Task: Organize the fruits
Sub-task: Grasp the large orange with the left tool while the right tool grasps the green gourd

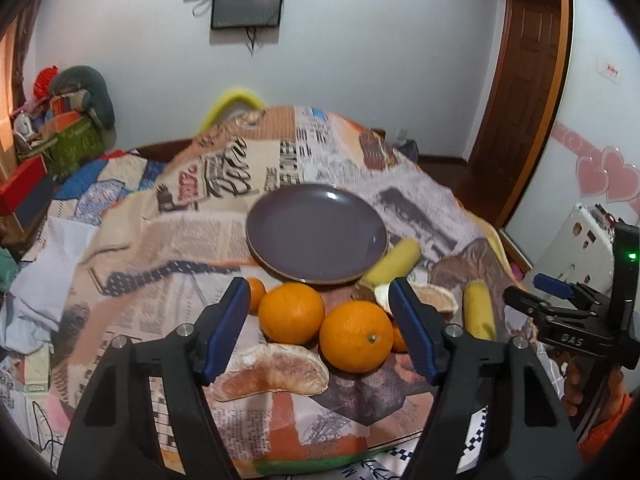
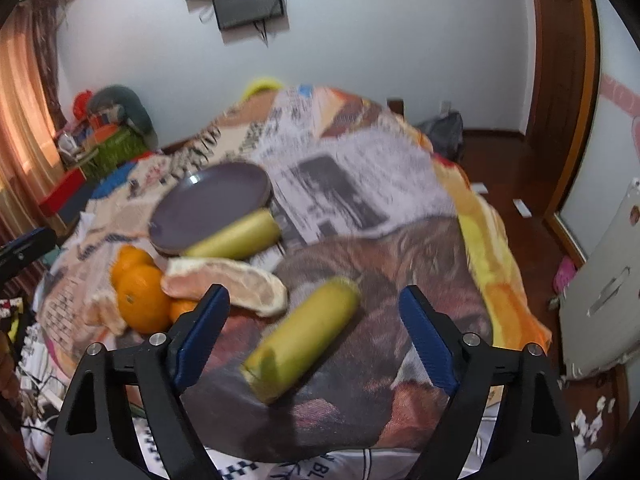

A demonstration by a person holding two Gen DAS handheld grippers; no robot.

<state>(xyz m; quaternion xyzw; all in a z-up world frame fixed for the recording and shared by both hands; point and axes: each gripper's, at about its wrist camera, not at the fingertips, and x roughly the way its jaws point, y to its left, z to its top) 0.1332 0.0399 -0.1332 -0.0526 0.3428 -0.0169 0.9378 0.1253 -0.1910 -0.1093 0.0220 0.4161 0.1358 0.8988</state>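
A round plate [image 1: 316, 232] with a smooth, glossy purple-grey surface and a thin brown rim lies on a soft blanket [image 1: 168, 240] printed like old newspaper pages. The plate holds nothing. The fruits lie on the blanket in front of it. Two big oranges [image 1: 291, 313] with a fine dimpled skin touch each other, and the nearer one [image 1: 356, 337] shows its small green stem mark. A smaller orange [image 1: 254, 294] sits behind the left blue pad. A pale pomelo segment [image 1: 272, 374], curved and fibrous, lies just before the oranges, and another segment [image 2: 228, 285] lies beside them on the right. Two smooth yellow banana pieces are cut blunt at the ends: one [image 2: 236, 240] leans against the plate rim, the other [image 2: 300, 336] lies apart on a dark brown part of the print.

The left gripper [image 1: 320, 320] has its jaws about half open around the two big oranges, pads not touching them. The right gripper [image 2: 314, 328] stands wide open with the nearer banana piece between its fingers, also without contact; this view is blurred.

Behind the bed there are a white wall, a dark screen [image 1: 248, 4], a brown wooden door [image 1: 528, 80] and a heap of boxes and cloth [image 1: 68, 120] at the left
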